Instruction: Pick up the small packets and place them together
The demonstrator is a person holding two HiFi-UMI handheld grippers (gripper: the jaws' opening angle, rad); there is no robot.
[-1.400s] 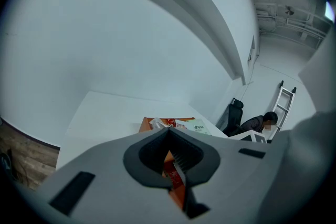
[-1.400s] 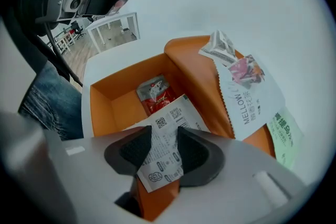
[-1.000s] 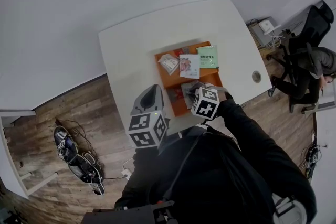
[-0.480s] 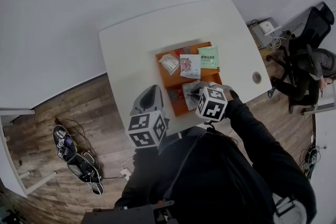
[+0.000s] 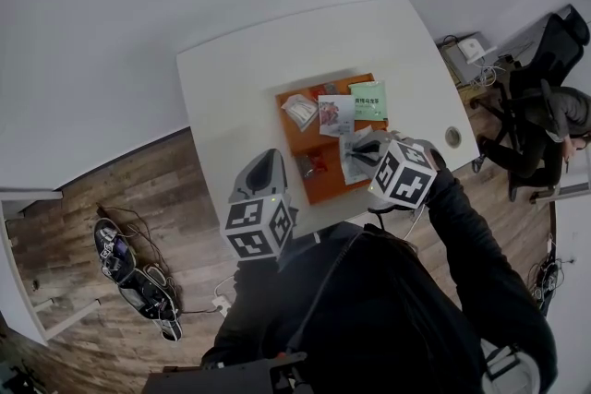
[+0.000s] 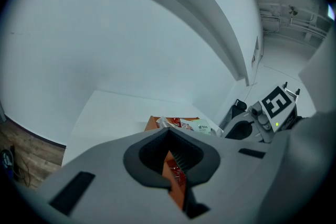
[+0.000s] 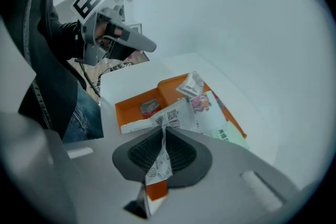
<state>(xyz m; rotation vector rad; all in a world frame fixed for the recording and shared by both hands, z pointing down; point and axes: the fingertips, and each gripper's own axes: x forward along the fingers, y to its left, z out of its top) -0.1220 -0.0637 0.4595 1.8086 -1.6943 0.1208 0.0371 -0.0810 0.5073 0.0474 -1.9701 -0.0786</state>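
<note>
- Right gripper [image 7: 161, 150] clenched on white packet [image 7: 177, 115], above orange tray [image 7: 129, 104]; packet's lower end buried between jaws.
- Left gripper [image 6: 170, 160] closed, empty; blocks most of tray.
- 3 other packets [image 5: 334, 115] at tray's far end.

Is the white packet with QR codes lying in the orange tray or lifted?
Lifted. The right gripper is shut on the white packet, holding it above the orange tray.
</note>
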